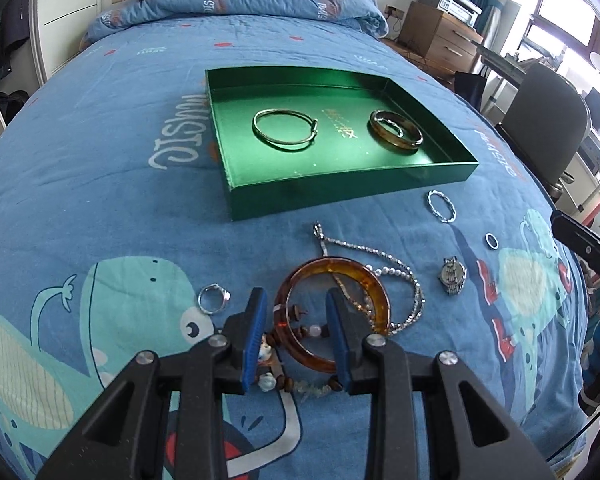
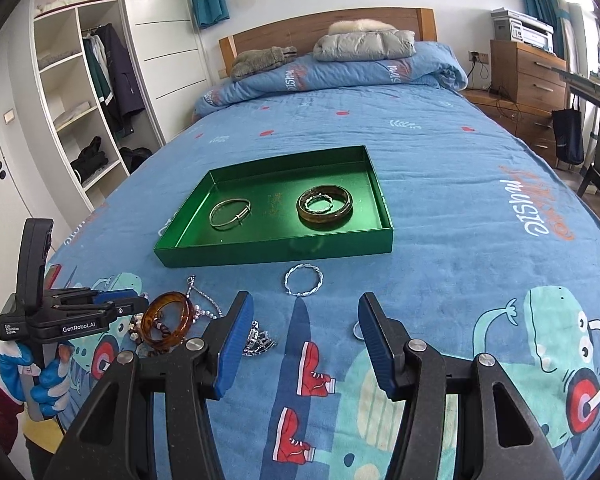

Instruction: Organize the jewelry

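right tool [image 2: 300, 344] agape | twisted silver bangle [image 2: 304, 281] ahead | green tray [image 2: 276, 250] beyond
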A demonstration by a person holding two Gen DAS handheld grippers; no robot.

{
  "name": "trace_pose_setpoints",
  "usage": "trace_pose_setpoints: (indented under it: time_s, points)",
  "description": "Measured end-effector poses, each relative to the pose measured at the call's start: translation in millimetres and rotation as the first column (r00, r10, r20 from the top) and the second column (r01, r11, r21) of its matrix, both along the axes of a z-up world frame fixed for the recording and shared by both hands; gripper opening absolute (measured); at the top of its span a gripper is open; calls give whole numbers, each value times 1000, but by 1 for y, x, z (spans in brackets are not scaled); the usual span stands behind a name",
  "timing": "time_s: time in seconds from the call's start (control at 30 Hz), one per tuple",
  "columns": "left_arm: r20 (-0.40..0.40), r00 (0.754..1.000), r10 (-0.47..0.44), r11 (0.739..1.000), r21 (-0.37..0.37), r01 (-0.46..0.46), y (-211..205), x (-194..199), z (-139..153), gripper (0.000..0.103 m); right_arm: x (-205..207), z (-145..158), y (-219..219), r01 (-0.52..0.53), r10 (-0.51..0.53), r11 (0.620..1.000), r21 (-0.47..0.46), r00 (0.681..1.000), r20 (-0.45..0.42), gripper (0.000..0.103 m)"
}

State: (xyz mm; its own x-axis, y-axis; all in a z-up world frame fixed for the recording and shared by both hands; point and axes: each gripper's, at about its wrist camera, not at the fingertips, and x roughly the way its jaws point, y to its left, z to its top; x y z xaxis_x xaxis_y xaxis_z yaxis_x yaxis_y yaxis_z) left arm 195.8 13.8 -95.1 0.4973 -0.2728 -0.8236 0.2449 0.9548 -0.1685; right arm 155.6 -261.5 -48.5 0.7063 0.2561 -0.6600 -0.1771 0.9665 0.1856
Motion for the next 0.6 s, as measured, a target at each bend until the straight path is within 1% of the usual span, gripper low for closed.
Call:
trace_pose_setpoints:
  time_s: [0.3,0.43,0.5,0.53,0.57,0.6]
  points:
    - [-46,998,-33,999,18,34,-5,13,-25,29,18,-17,-1,-1,2,1000,25,1000,-30,54]
    - [-50,998,-32,999,3,32,-5,18,-28,29,21,-24,0,-7,8,1000,27,999,-42,54]
    - [-53,998,-30,1000,0,30,-5,19,-28,27,22,-27,-1,-7,8,1000,27,999,-49,54]
    - [-52,998,-28,1000,7,29,-5,20,-29,24,22,-29,-1,-7,8,1000,27,999,-53,54]
    - [-52,998,-28,999,17,29,-6,20,-29,16,23,-30,-2,-5,7,1000,30,998,-57,54]
    - [-53,998,-29,999,21,30,-5,20,-30,11,23,-32,-2,-4,5,999,32,998,-61,54]
